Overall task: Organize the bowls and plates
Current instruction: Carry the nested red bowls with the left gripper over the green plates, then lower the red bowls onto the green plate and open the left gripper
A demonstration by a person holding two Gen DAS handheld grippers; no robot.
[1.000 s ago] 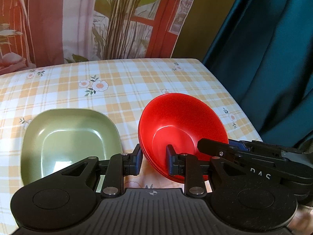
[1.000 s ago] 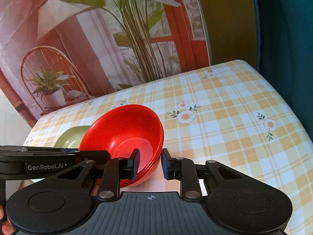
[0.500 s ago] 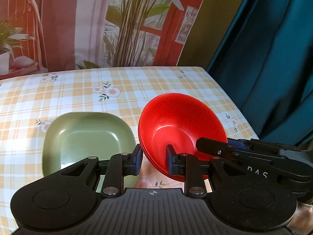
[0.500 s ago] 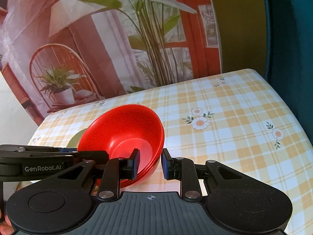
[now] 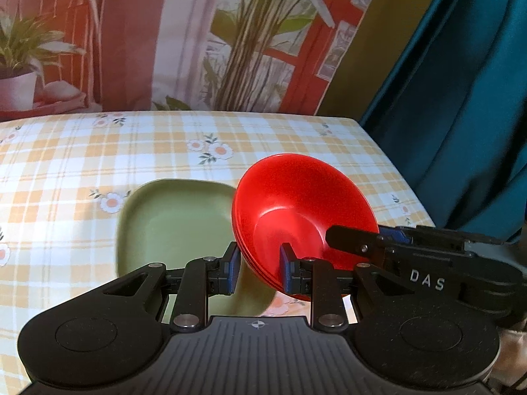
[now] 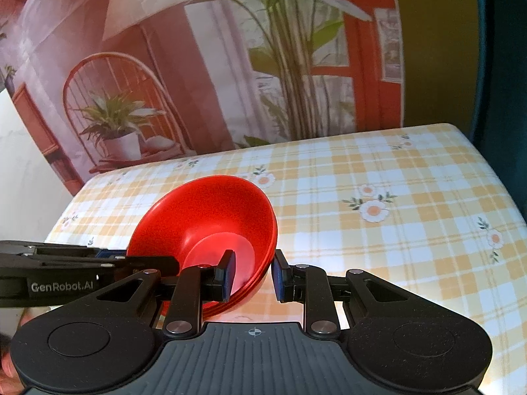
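Backdrop: a printed curtain [image 5: 197,39] of a wicker chair, potted plants and a red window frame hangs behind the table; a teal drape [image 5: 461,115] falls along the table's right side.
Surface: a yellow-and-white checked tablecloth [image 5: 82,171] with small daisies covers the table.
Red bowls: a nested stack of red bowls [image 5: 296,210] is tipped on its side, its mouth facing away from the cameras. The rims show at least 3 layers; I cannot count more. It looks lifted clear of the cloth, though the underside is hidden.
Left gripper: the left gripper [image 5: 258,270] is clenched on the stack's near-left rim, 1 blue pad inside the bowl and 1 outside.
Right gripper: the right gripper [image 6: 253,275] is clamped on the opposite rim the same way. In the left wrist view its black finger reaches in over the stack's right edge.
Why 2 grips: my reading is that pinching both sides keeps the nested bowls from sliding apart or swinging, which 1 rim pinch would allow.
Green plate: a square olive-green plate [image 5: 171,230] lies flat on the cloth, just left of and below the stack, partly hidden by it.
Step in hand: probably carrying the stack to sit on or beside the plate.
Risk: the smooth rims could slip from the pads if the stack tilts further.
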